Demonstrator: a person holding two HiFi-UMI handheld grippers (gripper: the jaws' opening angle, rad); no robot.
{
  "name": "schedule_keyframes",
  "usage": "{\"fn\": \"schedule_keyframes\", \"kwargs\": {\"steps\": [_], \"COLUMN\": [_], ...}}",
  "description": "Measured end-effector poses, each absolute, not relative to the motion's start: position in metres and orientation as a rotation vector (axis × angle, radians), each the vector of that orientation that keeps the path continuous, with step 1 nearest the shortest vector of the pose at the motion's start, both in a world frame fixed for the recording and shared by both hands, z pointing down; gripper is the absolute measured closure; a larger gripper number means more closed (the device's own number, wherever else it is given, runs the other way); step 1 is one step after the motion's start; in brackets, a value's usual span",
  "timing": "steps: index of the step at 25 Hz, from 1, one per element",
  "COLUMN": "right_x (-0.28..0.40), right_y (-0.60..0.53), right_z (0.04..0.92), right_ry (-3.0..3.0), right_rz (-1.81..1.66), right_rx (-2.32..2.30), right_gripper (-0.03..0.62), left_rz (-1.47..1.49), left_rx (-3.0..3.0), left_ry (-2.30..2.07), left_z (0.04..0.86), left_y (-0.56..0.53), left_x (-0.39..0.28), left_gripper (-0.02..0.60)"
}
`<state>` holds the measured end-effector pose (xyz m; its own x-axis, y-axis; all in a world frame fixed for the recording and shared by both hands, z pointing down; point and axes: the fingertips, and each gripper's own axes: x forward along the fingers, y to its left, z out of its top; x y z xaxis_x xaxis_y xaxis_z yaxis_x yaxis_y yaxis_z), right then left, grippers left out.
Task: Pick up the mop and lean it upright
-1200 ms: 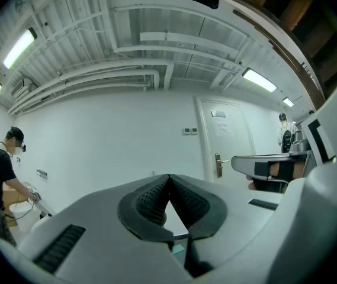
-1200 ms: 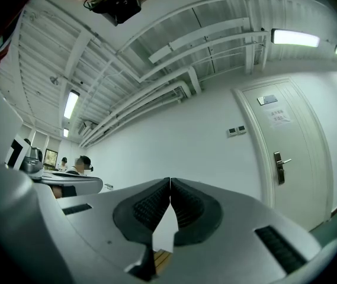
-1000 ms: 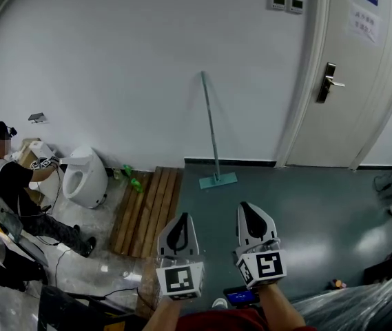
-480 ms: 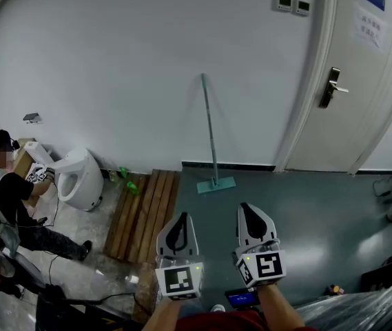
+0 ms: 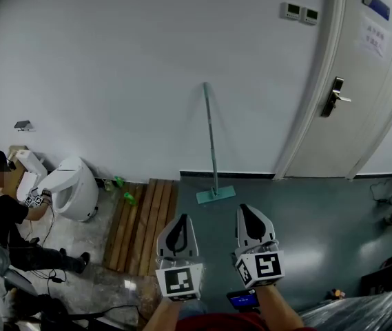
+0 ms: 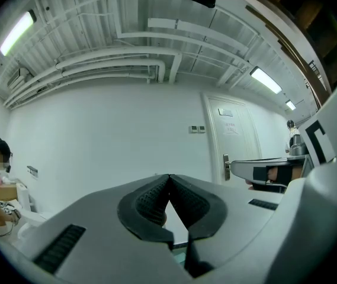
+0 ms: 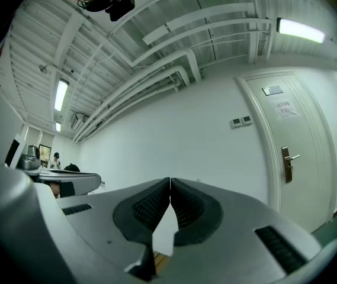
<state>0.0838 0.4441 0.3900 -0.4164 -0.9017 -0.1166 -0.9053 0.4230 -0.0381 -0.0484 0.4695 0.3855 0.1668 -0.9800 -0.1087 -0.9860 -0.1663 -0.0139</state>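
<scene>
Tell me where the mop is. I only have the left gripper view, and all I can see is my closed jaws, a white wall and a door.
Observer: In the head view the mop stands leaning against the white wall, left of the door, with its head on the dark floor.
Operator: Is either gripper touching it?
Observer: No. The left gripper and the right gripper are both held well short of it, close to the person's body.
Operator: Is the right one holding anything?
Observer: No. The right gripper view shows its jaws together with nothing between them.
</scene>
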Motion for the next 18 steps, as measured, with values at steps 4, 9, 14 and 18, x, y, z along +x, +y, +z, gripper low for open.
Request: {"fn": "schedule_keyframes", "kwargs": {"steps": [4,9,14,18], "right_x": [0.055,0.022,0.007,0.003], "right_y": [0.420,0.397,0.377,0.359], "right_z": [0.388,0.388,0.387,0.388], "right_ry": [2.536,2.530,2.507,2.498], "right_rz": [0.061,0.075,0.073,0.077], "right_rx": [-1.650,-1.676,-1.710,-1.717], "right_gripper": [0.576,0.576,0.576,0.576], "left_rz": [0.109,0.124,0.116,0.111], "left_rx": [-2.360,-2.390,-2.411,-2.420], "left_ry": [1.956,1.956,1.923,1.908], "left_z": [0.383,0.388,0.386,0.387], "left_y": [0.447,0.422,0.402,0.382], "left_x": [-0.078,-0.113,-0.129,-0.134], "left_gripper": [0.568,0.568,0.568,0.568]}}
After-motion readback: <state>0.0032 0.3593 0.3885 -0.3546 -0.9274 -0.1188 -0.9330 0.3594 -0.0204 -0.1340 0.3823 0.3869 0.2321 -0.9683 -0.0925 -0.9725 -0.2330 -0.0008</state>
